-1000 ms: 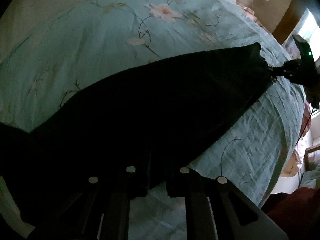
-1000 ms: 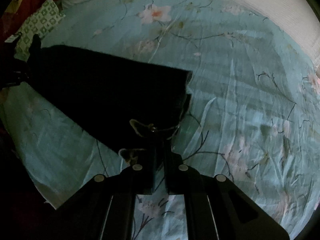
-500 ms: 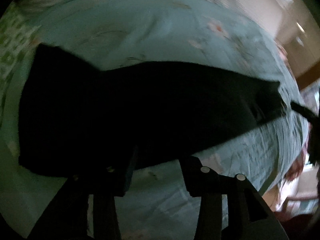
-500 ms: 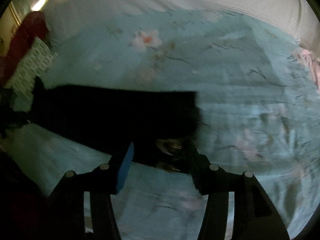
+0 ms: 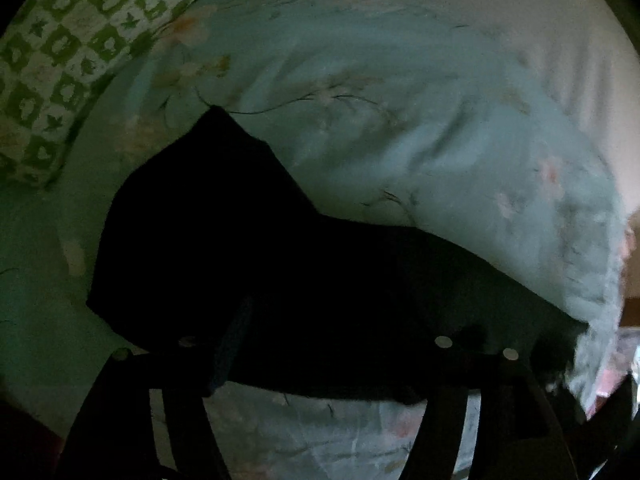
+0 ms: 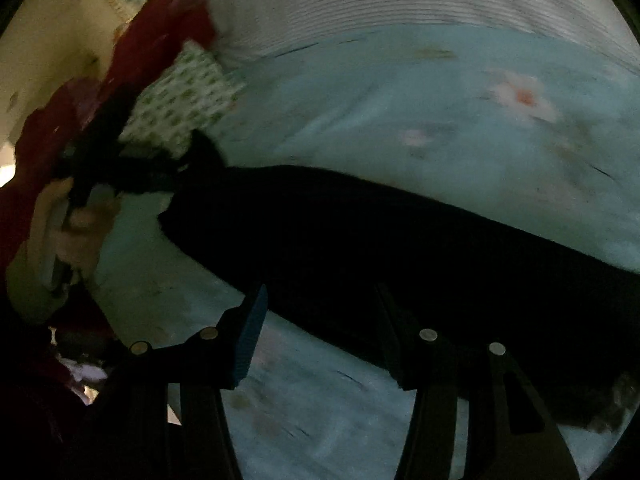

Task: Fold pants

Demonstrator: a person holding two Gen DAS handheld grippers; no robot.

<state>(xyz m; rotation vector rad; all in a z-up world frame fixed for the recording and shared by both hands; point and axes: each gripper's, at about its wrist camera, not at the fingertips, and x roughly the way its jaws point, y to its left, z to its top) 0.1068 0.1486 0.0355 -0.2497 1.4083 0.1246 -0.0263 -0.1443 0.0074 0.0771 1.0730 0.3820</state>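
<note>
Black pants lie flat on the teal floral bedsheet. In the left wrist view they fill the lower middle, with a pointed corner toward the upper left. My left gripper is open and empty, its fingers spread wide just above the near edge of the pants. In the right wrist view the pants stretch from left of centre to the right edge. My right gripper is open and empty above their near edge. The left gripper shows in that view at the pants' far end.
A green-and-white checked pillow lies at the upper left of the bed and also shows in the right wrist view. A white ribbed blanket covers the far side. Dark red fabric is at the left.
Both grippers opened and let go of the pants, which now lie flat on the sheet. Both grippers swung to new angles above the pants.
</note>
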